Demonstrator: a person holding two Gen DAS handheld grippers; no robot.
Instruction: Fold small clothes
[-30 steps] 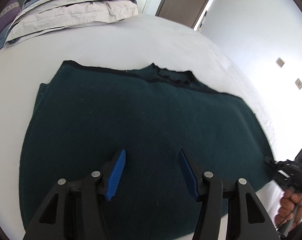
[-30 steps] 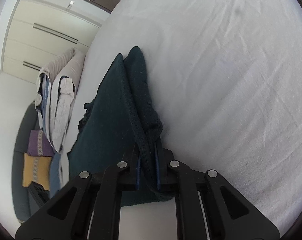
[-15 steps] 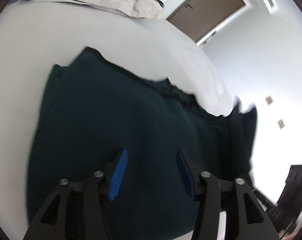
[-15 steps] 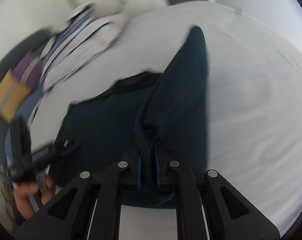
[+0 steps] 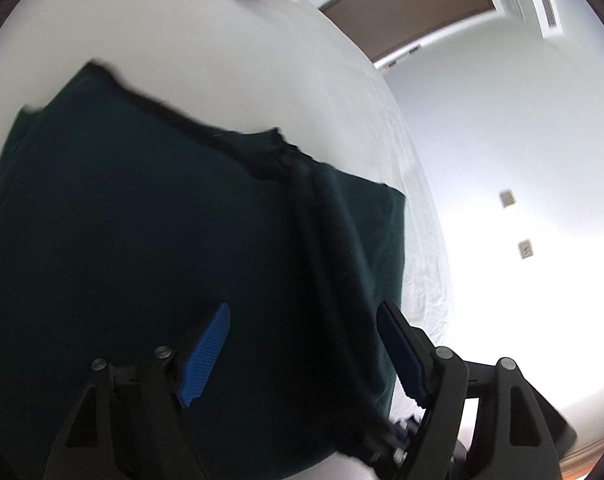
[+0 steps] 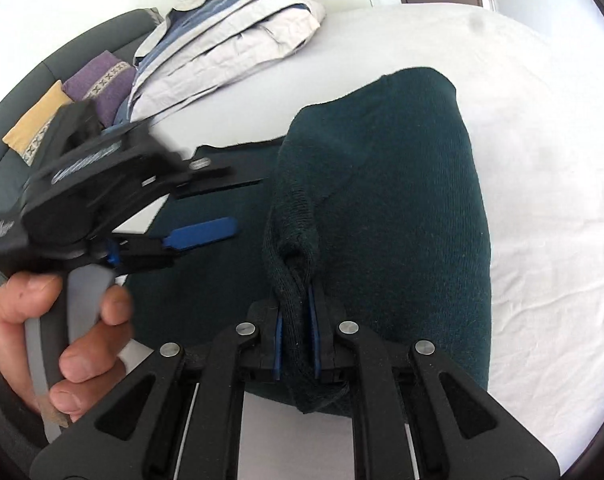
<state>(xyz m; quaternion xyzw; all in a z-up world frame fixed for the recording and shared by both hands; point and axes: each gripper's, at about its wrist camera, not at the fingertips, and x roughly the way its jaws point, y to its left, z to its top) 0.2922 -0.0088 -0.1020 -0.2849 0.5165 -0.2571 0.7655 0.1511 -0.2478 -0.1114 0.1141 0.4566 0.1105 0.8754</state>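
Now right tool (image 6: 296,346) clamped on bunched edge of dark green sweater (image 6: 402,208), fold draped over garment spread on bed (image 6: 542,160). Left tool (image 5: 302,356) jaws just been opening, wide, nothing between, hovering above cloth. Best: lay edge flush, smooth, then release. Lettering on left tool body blurred, unreadable.
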